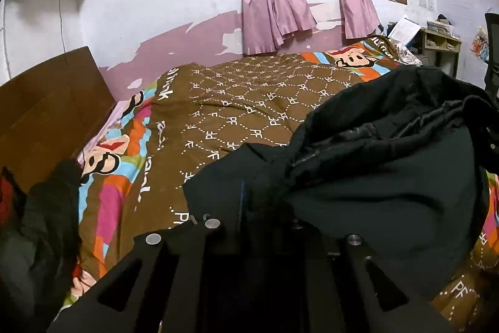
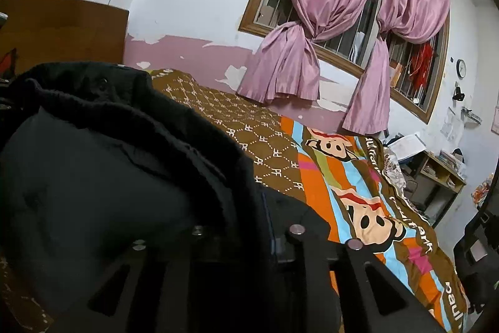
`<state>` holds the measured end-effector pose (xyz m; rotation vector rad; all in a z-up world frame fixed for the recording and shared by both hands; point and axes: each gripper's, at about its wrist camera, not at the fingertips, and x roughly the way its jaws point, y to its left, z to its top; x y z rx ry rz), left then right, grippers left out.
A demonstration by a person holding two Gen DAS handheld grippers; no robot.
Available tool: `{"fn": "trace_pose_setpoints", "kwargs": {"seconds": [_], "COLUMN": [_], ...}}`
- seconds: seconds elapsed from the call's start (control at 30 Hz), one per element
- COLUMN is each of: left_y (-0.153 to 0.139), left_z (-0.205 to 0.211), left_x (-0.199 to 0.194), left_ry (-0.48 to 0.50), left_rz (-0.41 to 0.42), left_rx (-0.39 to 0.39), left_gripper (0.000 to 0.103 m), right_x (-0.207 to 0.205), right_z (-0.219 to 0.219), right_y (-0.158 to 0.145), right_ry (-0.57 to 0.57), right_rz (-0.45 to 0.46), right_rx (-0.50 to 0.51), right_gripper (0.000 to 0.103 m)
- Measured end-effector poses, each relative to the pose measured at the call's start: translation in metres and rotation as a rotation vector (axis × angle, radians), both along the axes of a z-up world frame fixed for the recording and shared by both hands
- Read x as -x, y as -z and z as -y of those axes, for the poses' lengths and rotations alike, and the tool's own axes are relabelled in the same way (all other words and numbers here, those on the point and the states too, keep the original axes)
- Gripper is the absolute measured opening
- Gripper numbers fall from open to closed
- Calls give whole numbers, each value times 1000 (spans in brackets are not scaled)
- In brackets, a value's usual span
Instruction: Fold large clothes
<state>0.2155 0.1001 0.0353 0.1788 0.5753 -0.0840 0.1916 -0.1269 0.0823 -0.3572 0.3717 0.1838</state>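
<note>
A large black jacket (image 1: 389, 177) hangs in a bulky heap over the right part of the bed's brown cartoon quilt (image 1: 243, 102). Its cloth bunches to a point between the fingers of my left gripper (image 1: 265, 208), which is shut on it, the fingertips mostly buried in dark fabric. In the right wrist view the same jacket (image 2: 93, 177) fills the left half, its fuzzy collar edge draped across my right gripper (image 2: 268, 227). The cloth hides those fingertips, so I cannot see how the jaws stand. The quilt (image 2: 358, 177) stretches away to the right.
A wooden headboard (image 1: 46, 114) stands at the bed's left end, with a pile of dark and red clothes (image 1: 46, 223) below it. Tied pink curtains (image 1: 274, 5) hang at the window behind the bed. A cluttered shelf desk (image 2: 436, 173) and a black chair (image 2: 477, 255) stand to the right.
</note>
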Motion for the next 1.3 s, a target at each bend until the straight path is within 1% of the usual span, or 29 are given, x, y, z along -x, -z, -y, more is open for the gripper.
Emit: {"fn": "trace_pose_setpoints", "kwargs": {"seconds": [0.03, 0.07, 0.1, 0.17, 0.2, 0.23, 0.27, 0.3, 0.33, 0.37, 0.4, 0.43, 0.47, 0.5, 0.57, 0.6, 0.7, 0.77, 0.83, 0.93, 1.03, 1.1, 1.17, 1.2, 1.23, 1.3], "left_y": [1, 2, 1, -3, -6, -10, -12, -16, -18, -20, -22, -25, -30, -35, -43, -46, -49, -47, -38, -15, 12, 27, 37, 40, 42, 47], "left_z": [-1, -3, -4, -8, -11, -13, -16, -14, -13, -10, -10, -11, -14, -18, -26, -28, -31, -31, -32, -30, -29, -33, -39, -40, -40, -37], "left_x": [-1, -3, -4, -4, -3, -2, 1, 2, 6, 9, 15, 22, 30, 37, 46, 48, 60, 70, 79, 89, 91, 88, 82, 80, 76, 64], "left_ry": [-1, -3, -5, -8, -13, -15, -15, -12, -11, -18, -32, -42, -52, -57, -61, -64, -75, -71, -56, -28, -53, -69, -74, -64, -50, -29], "left_rz": [0, 2, 3, 5, 6, 11, 16, 20, 29, 41, 68, 102, 141, 174, 186, 188, 189, 185, 161, 88, 14, -38, -77, -86, -91, -96], "left_rx": [-1, 0, 4, 35, 58, 76, 89, 84, 65, 45, 28, 30, 44, 66, 100, 104, 81, 67, 64, 55, 21, 45, 110, 137, 157, 153], "left_gripper": [15, 17, 21, 25, 33, 37, 37, 37, 41, 46, 67, 89, 94, 96, 96, 96, 96, 96, 96, 96, 96, 96, 96, 96, 96, 96], "right_x": [-2, -4, -5, -5, -4, -3, -1, 2, 3, 7, 10, 11, 13, 16, 21, 24, 33, 41, 46, 54, 62, 61, 56, 52, 51, 47], "right_z": [0, 1, 4, 9, 13, 15, 18, 19, 20, 22, 23, 25, 28, 30, 34, 35, 39, 39, 36, 29, 22, 22, 24, 25, 25, 17], "right_y": [1, 1, 0, -2, -4, -7, -10, -12, -14, -17, -19, -21, -23, -25, -28, -29, -29, -26, -20, -8, 5, 11, 16, 17, 18, 23], "right_ry": [5, 12, 26, 49, 59, 64, 68, 73, 79, 87, 91, 92, 96, 101, 99, 94, 76, 55, 21, -46, -81, -82, -97, -120, -136, -176], "right_rz": [-2, -2, 3, 16, 24, 30, 38, 49, 59, 74, 81, 83, 84, 87, 87, 85, 77, 53, 17, -56, -104, -130, -179, -208, -222, -256], "right_rx": [5, 5, 0, -14, -28, -38, -45, -45, -42, -41, -44, -49, -55, -62, -74, -80, -101, -108, -111, -116, -100, -109, -155, -193, -210, -232], "right_gripper": [28, 37, 42, 63, 69, 71, 75, 78, 82, 83, 83, 84, 84, 85, 89, 90, 93, 94, 95, 95, 95, 95, 95, 95, 95, 95]}}
